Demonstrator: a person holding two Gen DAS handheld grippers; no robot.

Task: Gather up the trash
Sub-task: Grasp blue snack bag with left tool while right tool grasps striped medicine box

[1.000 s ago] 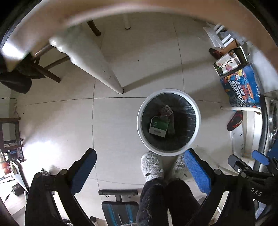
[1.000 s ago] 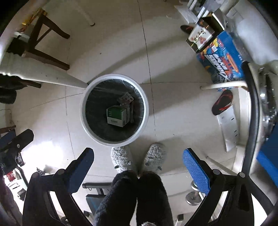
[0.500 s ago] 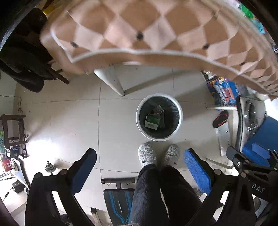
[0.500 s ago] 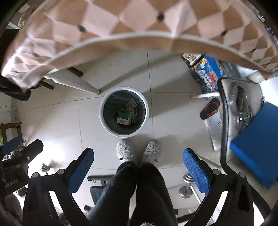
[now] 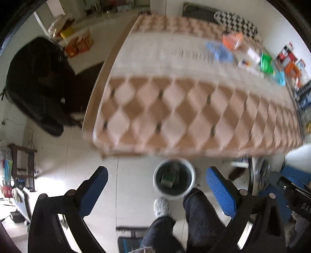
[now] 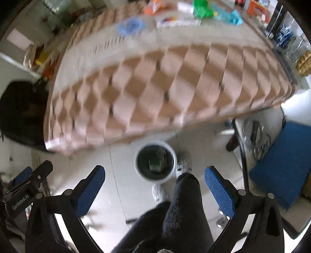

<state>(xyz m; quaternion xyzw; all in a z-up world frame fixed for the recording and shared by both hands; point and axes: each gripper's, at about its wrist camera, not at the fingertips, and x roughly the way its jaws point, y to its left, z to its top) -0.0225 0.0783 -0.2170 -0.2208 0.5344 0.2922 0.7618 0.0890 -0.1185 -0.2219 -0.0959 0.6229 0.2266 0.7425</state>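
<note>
Trash (image 5: 233,40) lies scattered on the far side of the table (image 5: 175,101) — blurred. Bin (image 5: 174,182) stands on the floor just below the table's near edge. Left gripper (image 5: 155,186) and right gripper (image 6: 154,184) — both spread apart, empty.

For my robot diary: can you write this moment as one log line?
left gripper: open, empty | right gripper: open, empty | trash bin: floor, green box inside | table: litter remaining

A round white trash bin (image 5: 173,182) with a dark liner is seen upright on the tiled floor, below the table edge. A green box (image 5: 167,177) is held inside it. Blurred litter (image 6: 198,8) is scattered on the tabletop at 12 o'clock.
</note>
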